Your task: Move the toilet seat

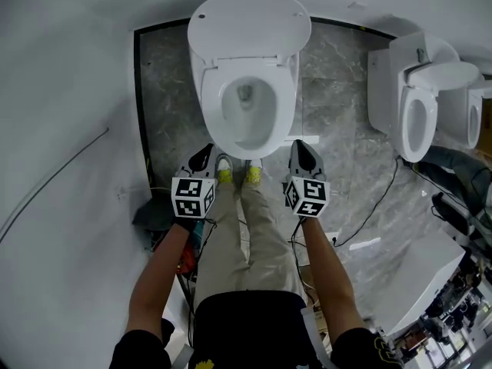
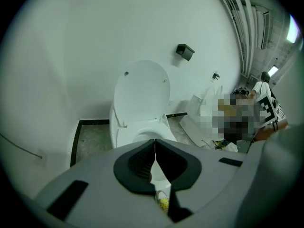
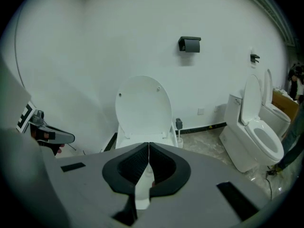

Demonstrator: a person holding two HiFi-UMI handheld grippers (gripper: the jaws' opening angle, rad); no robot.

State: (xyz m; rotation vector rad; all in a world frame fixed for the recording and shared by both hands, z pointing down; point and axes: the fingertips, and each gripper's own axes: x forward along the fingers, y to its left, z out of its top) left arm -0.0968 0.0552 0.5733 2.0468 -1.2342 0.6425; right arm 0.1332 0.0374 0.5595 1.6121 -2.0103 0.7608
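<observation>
A white toilet (image 1: 248, 106) stands against the wall straight ahead. Its lid (image 1: 250, 23) is raised upright against the wall, also plain in the left gripper view (image 2: 142, 95) and the right gripper view (image 3: 144, 106). The seat ring (image 1: 287, 102) lies flat around the open bowl. My left gripper (image 1: 204, 155) hangs shut and holds nothing, short of the bowl's front left. My right gripper (image 1: 301, 147) is shut and holds nothing too, at the front right. Both sets of jaws meet with nothing between them, left gripper (image 2: 155, 142) and right gripper (image 3: 149, 146).
A second toilet (image 1: 419, 106) with raised lid stands at the right, with another behind it. Cables (image 1: 369, 214) trail over the marble floor. White boxes and clutter (image 1: 423, 283) fill the lower right. My shoes (image 1: 238, 177) touch the bowl's foot. A paper holder (image 3: 190, 44) hangs on the wall.
</observation>
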